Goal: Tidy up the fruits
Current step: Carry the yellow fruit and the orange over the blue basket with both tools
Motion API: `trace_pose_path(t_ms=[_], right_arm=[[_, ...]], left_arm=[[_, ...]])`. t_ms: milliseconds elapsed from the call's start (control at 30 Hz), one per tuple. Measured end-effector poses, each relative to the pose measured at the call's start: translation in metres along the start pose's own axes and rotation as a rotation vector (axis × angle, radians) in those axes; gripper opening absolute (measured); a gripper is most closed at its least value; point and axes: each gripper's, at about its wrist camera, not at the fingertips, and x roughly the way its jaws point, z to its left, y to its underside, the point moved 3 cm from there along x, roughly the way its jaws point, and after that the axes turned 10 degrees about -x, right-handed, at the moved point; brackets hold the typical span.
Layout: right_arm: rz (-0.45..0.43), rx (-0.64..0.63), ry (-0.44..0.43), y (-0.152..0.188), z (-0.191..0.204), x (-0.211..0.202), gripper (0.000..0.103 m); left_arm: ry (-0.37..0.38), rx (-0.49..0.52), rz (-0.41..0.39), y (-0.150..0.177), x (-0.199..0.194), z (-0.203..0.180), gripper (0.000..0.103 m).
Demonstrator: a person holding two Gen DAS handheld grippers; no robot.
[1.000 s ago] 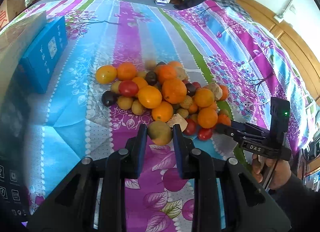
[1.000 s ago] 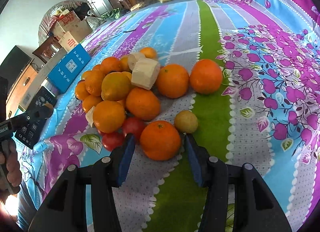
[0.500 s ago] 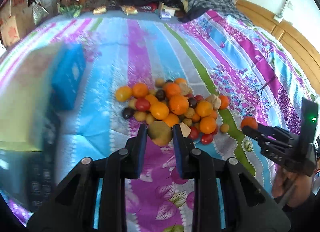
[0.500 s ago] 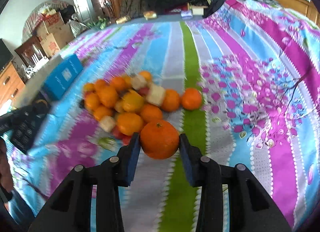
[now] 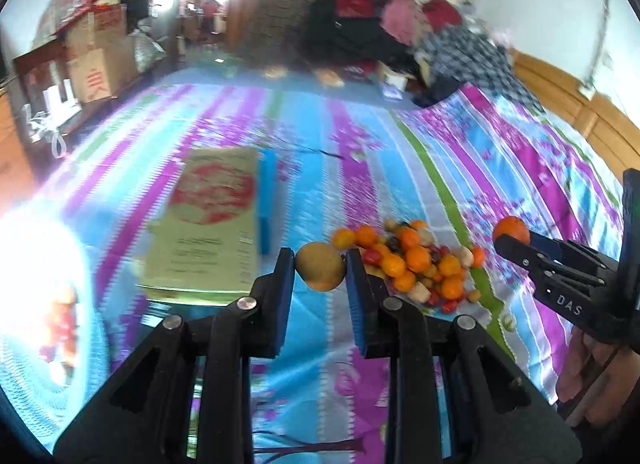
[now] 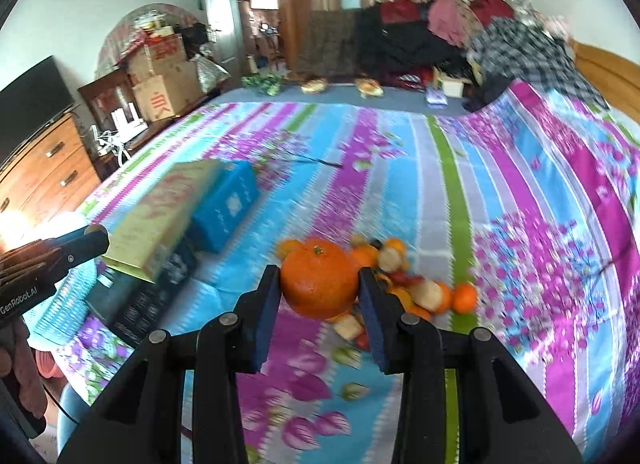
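Note:
A pile of oranges, tomatoes and other small fruits point(image 5: 416, 264) lies on the striped floral bedspread point(image 5: 360, 152). My left gripper point(image 5: 320, 264) is shut on a yellow-brown round fruit point(image 5: 320, 269), held in the air short of the pile. My right gripper point(image 6: 319, 284) is shut on a large orange point(image 6: 319, 283), raised above the near side of the pile point(image 6: 424, 292). In the left wrist view the right gripper point(image 5: 510, 240) shows at the right edge with the orange point(image 5: 511, 229) at its tip. The left gripper's fingertips point(image 6: 94, 238) show at the left of the right wrist view.
A flat yellow-green box point(image 5: 212, 224) and a blue box point(image 5: 267, 200) lie left of the pile, with a black box point(image 6: 148, 296) nearer. A blurred light-blue woven thing point(image 5: 52, 328) sits at the lower left. Heaped clothes point(image 6: 440, 36) cover the far end; a wooden dresser point(image 6: 44, 176) stands on the left.
The right gripper closed on the orange and lifted it off the bed. Both grippers rose and drew back with their fruits, so the pile now looks smaller and farther away.

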Motion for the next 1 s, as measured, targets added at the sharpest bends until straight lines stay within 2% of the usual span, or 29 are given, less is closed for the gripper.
trace_pose_path(t_ms=[400,1000], right_arm=[[-0.067,-0.126,-0.120,-0.075,0.108,-0.013,0.043],[-0.086,-0.296,-0.335,-0.140,0.285,-0.010,0.043]], left_arm=[[-0.125,-0.137,-0.101,-0.026,-0.054,0.087,0.026],[-0.297,-0.326,-0.176,-0.029,-0.120,0.214,0.026]])
